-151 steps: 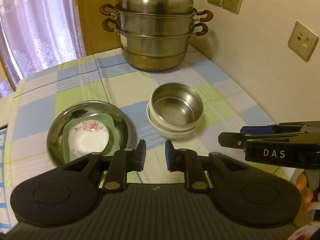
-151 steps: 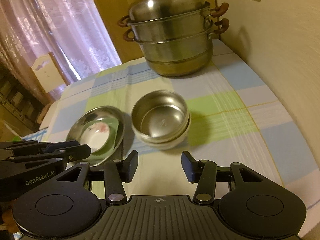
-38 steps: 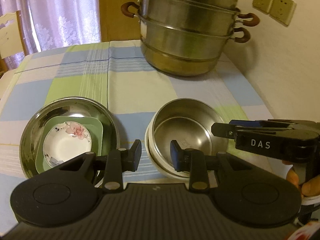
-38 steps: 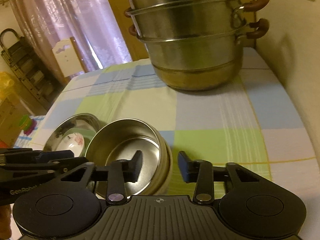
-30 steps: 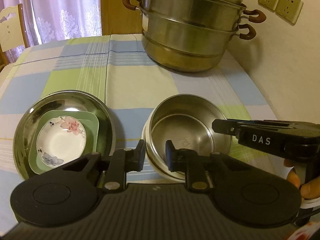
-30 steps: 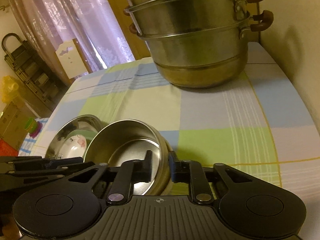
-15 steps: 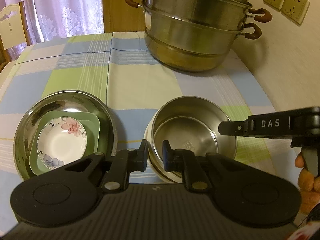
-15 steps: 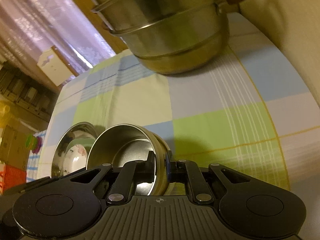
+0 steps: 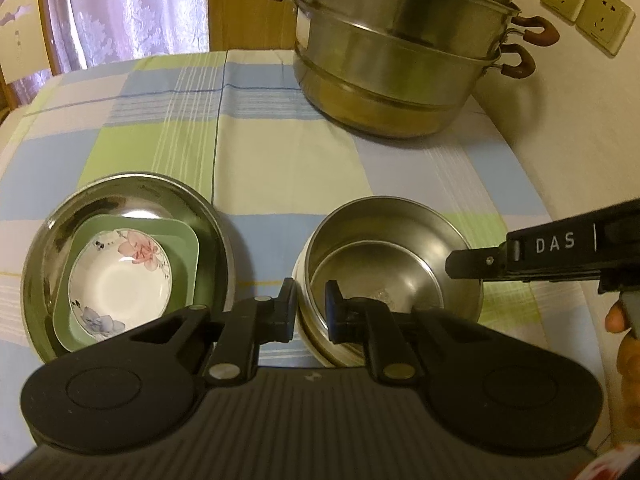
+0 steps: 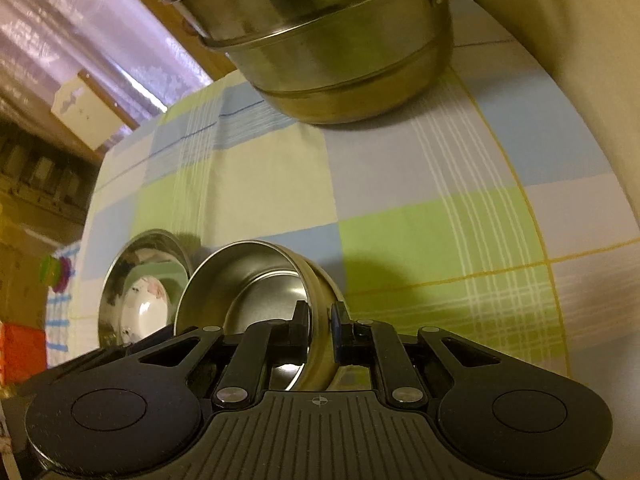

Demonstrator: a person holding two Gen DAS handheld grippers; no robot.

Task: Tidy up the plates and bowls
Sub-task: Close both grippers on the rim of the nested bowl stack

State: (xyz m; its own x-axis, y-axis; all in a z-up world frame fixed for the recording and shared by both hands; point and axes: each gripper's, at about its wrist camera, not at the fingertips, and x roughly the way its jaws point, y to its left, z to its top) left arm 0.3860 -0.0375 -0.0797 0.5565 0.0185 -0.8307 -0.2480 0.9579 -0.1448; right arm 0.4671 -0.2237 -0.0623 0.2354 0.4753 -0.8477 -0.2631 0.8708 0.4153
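Note:
A steel bowl [image 9: 396,248] sits nested in a white bowl [image 9: 298,280] on the checked cloth. My left gripper [image 9: 311,312] is shut on the near-left rim of the nested bowls. My right gripper [image 10: 319,330] is shut on the steel bowl's [image 10: 240,280] right rim and tilts it up; it shows in the left wrist view [image 9: 472,266] too. To the left a wide steel plate [image 9: 52,232] holds a green square dish [image 9: 184,240] with a floral white saucer [image 9: 120,280] in it. The plate also shows in the right wrist view [image 10: 120,276].
A large stacked steel steamer pot [image 9: 400,64] stands at the back of the table, near the wall with sockets [image 9: 584,12]. A chair [image 9: 24,40] and curtain are behind the table's far left edge. Checked cloth [image 9: 280,160] lies between pot and bowls.
Both grippers moved in and closed on the stacked bowls' rims. The right gripper has since tipped the steel bowl upward.

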